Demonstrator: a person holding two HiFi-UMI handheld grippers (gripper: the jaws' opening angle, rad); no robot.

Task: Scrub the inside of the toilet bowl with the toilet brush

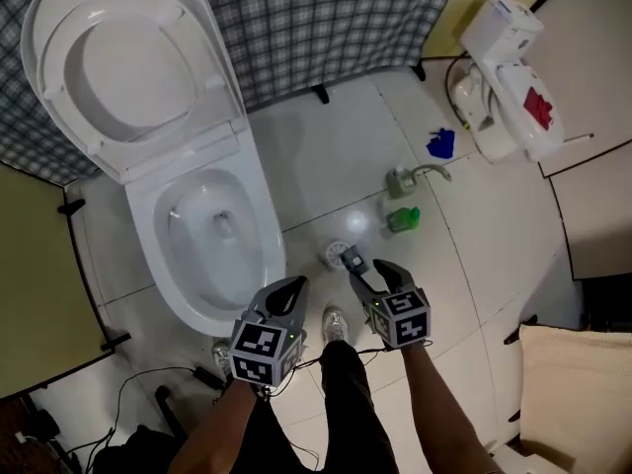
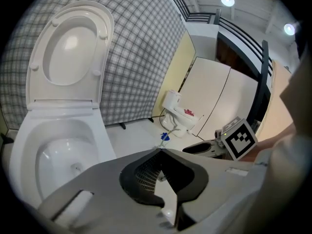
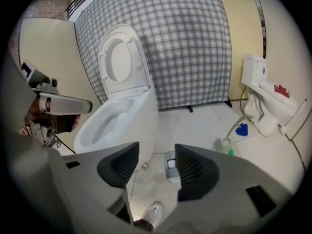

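The white toilet (image 1: 212,309) stands at the left with seat and lid (image 1: 128,62) raised, its bowl (image 1: 219,227) open and wet. The toilet brush's blue head (image 1: 441,144) lies on the tiles at the right, its curved handle running to a grey-green holder (image 1: 400,183); the head also shows in the right gripper view (image 3: 241,129). My right gripper (image 1: 370,268) hangs open over the floor right of the bowl, with nothing between its pads (image 3: 192,169). My left gripper (image 1: 291,286) hovers at the bowl's front rim, jaws shut and empty (image 2: 160,152).
A second white toilet unit (image 1: 504,77) with a red mark lies at the back right. A green bottle (image 1: 403,219) and a floor drain (image 1: 339,255) sit between the grippers and the brush. A checked curtain (image 1: 326,18) hangs behind. Cables (image 1: 148,383) trail near my feet.
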